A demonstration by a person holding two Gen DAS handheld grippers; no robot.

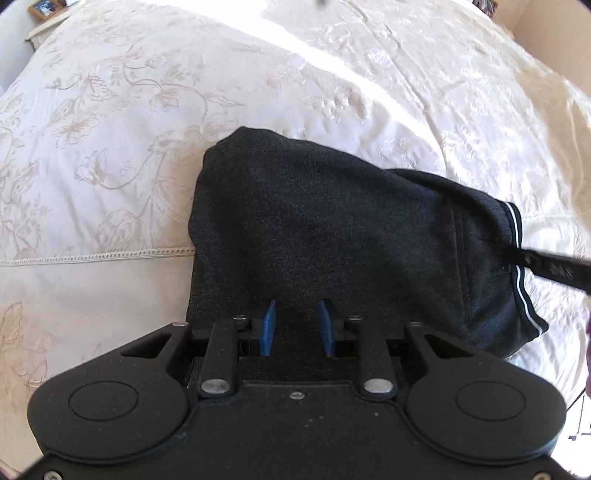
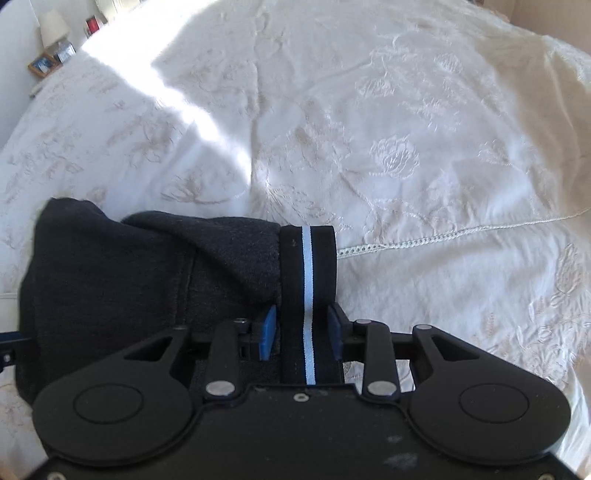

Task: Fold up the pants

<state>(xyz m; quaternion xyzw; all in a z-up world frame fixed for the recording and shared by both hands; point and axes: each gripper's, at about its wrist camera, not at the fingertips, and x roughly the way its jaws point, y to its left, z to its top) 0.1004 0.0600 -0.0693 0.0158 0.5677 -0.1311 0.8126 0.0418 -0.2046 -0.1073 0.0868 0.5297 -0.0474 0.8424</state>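
Dark grey pants (image 1: 332, 229) lie folded in a compact bundle on a cream embroidered bedspread (image 1: 110, 147). Their black waistband with a white stripe (image 1: 521, 273) is at the right end. My left gripper (image 1: 297, 325) is open, its blue pads over the near edge of the fabric with cloth between them. In the right wrist view the pants (image 2: 129, 273) lie to the left. My right gripper (image 2: 303, 334) is open with the striped waistband (image 2: 307, 280) running between its blue pads. The right gripper's finger shows in the left wrist view (image 1: 554, 267).
The bedspread (image 2: 406, 147) stretches far ahead and to both sides, with a lace seam (image 2: 443, 236) across it. A bedside table with a picture frame (image 2: 44, 64) and a lamp (image 2: 53, 26) stands at the far left.
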